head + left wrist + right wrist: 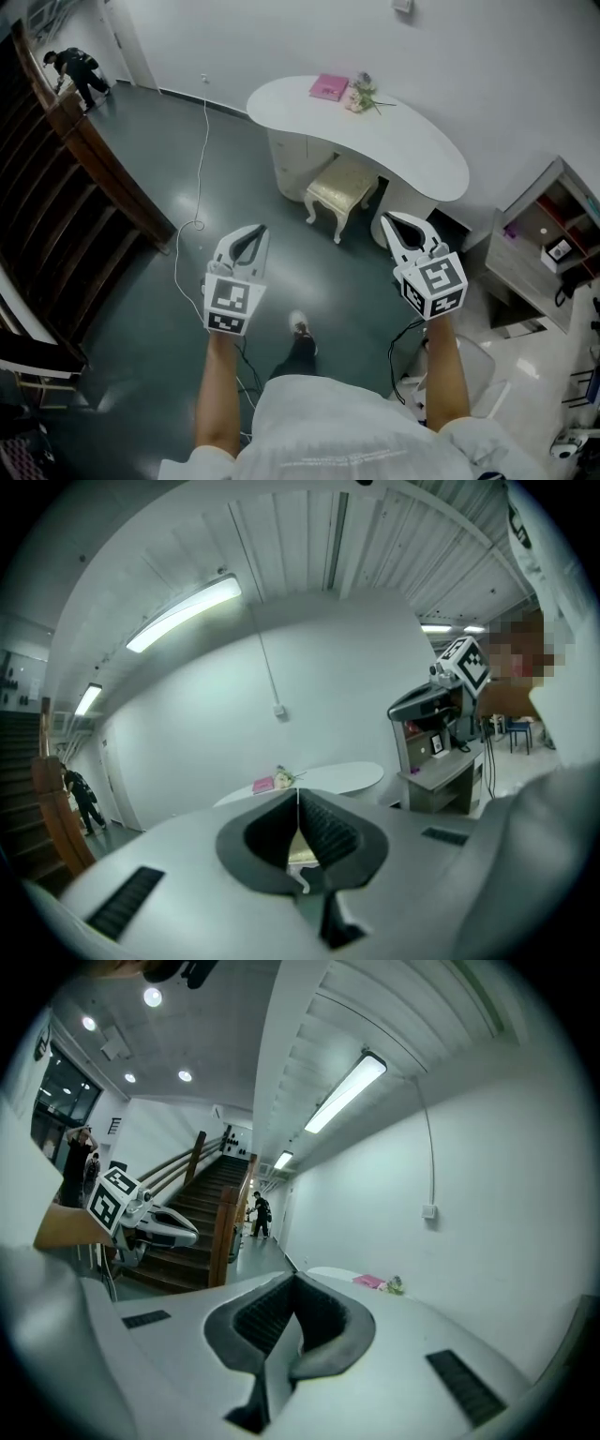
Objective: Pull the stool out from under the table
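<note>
Grey-green floor, white wall behind. Item: cream stool [342,192], tucked partly under the curved white table [412,150], half its seat showing. Left tool [259,229] and right tool [385,218]: both closed on nothing, well short of it. Advice: step closer, open one tool, grip the near seat edge, draw straight back.

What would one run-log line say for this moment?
stool: partly under table, untouched | left gripper: shut, empty | right gripper: shut, empty
</note>
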A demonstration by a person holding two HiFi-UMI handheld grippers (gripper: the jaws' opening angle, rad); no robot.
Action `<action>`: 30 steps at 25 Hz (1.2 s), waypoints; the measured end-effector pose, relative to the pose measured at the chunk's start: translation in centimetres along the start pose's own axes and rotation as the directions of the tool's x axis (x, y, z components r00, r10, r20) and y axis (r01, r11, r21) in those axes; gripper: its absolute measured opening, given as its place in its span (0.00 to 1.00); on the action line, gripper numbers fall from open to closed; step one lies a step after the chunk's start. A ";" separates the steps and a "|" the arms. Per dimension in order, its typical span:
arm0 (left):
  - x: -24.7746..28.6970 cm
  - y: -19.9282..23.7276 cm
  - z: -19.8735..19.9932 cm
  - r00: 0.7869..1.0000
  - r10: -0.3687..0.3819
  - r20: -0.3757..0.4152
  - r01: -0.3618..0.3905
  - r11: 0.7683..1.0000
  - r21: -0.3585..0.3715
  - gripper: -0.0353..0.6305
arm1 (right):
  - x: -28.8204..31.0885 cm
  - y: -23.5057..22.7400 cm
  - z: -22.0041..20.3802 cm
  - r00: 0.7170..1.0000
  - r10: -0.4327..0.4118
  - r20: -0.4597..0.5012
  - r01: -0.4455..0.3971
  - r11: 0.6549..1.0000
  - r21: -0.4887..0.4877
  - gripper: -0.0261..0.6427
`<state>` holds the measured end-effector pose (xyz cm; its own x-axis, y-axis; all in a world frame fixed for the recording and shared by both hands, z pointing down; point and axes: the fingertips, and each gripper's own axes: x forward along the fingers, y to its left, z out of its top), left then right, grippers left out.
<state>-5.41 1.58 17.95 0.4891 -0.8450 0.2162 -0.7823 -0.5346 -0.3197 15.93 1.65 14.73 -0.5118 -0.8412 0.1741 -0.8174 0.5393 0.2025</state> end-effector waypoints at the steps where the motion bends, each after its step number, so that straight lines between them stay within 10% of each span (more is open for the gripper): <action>1: 1.5 1.1 -0.2 1.000 0.004 -0.005 -0.004 1.000 -0.011 0.08 | 1.5 -1.0 -0.1 1.000 -0.004 -0.008 0.004 1.000 -0.001 0.06; 15: 18.4 13.5 -6.6 0.997 -0.042 -0.066 0.030 0.983 -0.183 0.08 | 22.3 -6.9 -3.5 0.982 0.026 -0.188 -0.040 0.997 -0.071 0.06; 28: 28.2 12.9 -16.8 0.965 -0.142 -0.219 0.020 0.877 -0.480 0.09 | 31.8 -10.3 -13.6 0.931 0.094 -0.352 -0.100 0.995 0.000 0.06; 30: 30.0 12.3 -18.0 0.958 -0.152 -0.243 0.003 0.853 -0.521 0.23 | 33.2 -11.1 -15.5 0.919 0.124 -0.373 -0.125 0.992 0.021 0.06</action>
<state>-7.36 -30.12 37.10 0.4935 -0.7251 0.4802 -0.8672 -0.4520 0.2087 12.08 -31.62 33.19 -0.4732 -0.6923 0.5447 -0.7523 0.6394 0.1590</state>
